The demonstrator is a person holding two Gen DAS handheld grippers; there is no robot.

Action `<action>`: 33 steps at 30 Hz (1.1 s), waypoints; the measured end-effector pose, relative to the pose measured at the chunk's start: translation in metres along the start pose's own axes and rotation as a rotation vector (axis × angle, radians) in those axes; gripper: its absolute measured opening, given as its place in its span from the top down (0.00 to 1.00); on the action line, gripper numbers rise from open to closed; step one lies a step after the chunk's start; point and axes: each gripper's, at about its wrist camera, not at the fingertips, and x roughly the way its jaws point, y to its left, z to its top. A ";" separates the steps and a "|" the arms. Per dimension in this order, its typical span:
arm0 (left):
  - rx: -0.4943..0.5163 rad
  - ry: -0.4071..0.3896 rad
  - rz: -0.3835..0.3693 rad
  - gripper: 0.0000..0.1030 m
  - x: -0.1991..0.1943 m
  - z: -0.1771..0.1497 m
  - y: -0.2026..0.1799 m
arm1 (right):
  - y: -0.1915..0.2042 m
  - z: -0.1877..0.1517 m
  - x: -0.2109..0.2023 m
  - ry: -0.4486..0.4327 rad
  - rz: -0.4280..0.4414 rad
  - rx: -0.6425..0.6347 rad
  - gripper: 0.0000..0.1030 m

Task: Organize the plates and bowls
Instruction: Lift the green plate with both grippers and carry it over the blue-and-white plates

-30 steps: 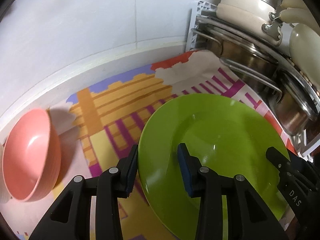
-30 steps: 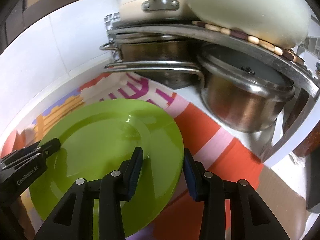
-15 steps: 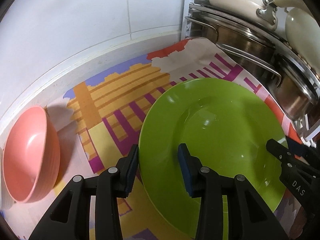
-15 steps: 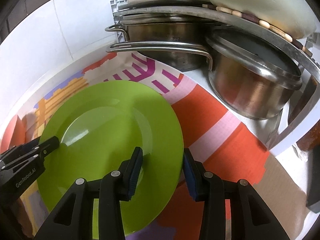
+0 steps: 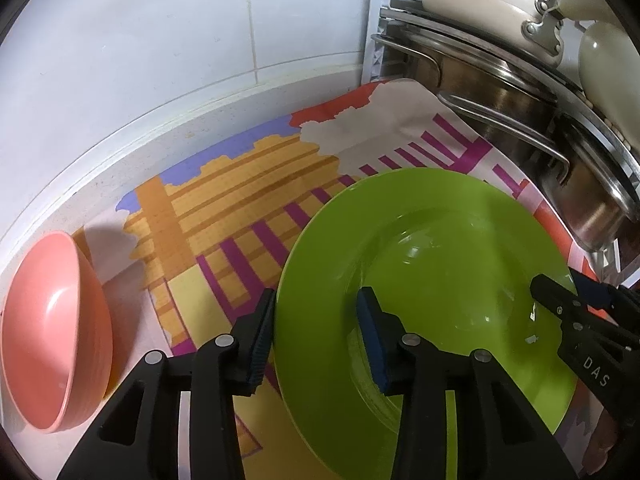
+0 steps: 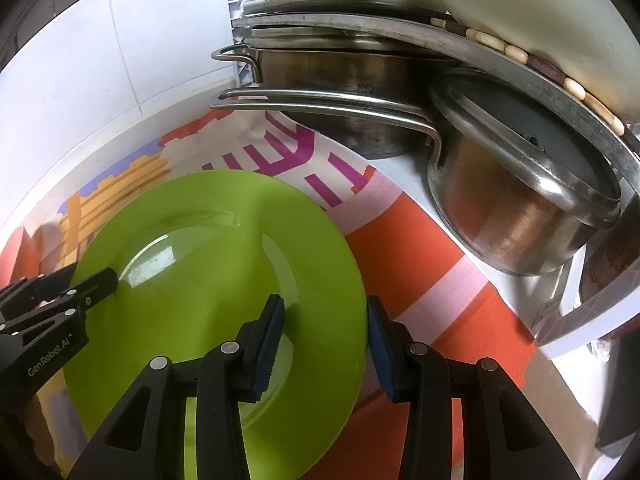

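Note:
A round green plate point(image 5: 440, 240) point(image 6: 192, 248) hangs just above a patterned mat, held by its two opposite rims. My left gripper point(image 5: 316, 300) is shut on its left rim, with one finger outside the edge and the other on the inner face. My right gripper point(image 6: 325, 306) grips the right rim the same way. Each gripper also shows at the other view's edge: the right gripper point(image 5: 572, 288) and the left gripper point(image 6: 80, 280). A pink bowl point(image 5: 52, 320) stands on the counter to the left, apart from the plate.
The colourful mat point(image 5: 220, 200) covers the counter below a white tiled wall point(image 5: 160, 40). On the right, steel pots point(image 6: 512, 220) point(image 5: 500, 92) sit under a metal rack point(image 6: 400, 28) that carries cream cookware. Orange mat point(image 6: 420, 260) shows between the plate and the pots.
Both grips on the plate are unchanged. The views have rolled a little, and the pots now sit slightly farther from the plate's rim, with more mat showing between them.

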 end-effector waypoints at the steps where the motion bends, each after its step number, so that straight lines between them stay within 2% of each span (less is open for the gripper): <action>1: 0.001 0.000 0.002 0.61 -0.001 -0.001 0.000 | 0.000 0.000 0.000 -0.001 -0.003 -0.002 0.59; 12: -0.024 -0.025 0.026 0.61 -0.035 -0.016 0.010 | 0.009 -0.011 -0.022 -0.013 0.010 -0.016 0.60; 23: -0.088 -0.064 0.057 0.62 -0.101 -0.039 0.035 | 0.030 -0.028 -0.080 -0.058 0.043 -0.051 0.60; 33: -0.151 -0.092 0.084 0.62 -0.158 -0.075 0.068 | 0.066 -0.049 -0.132 -0.089 0.065 -0.114 0.60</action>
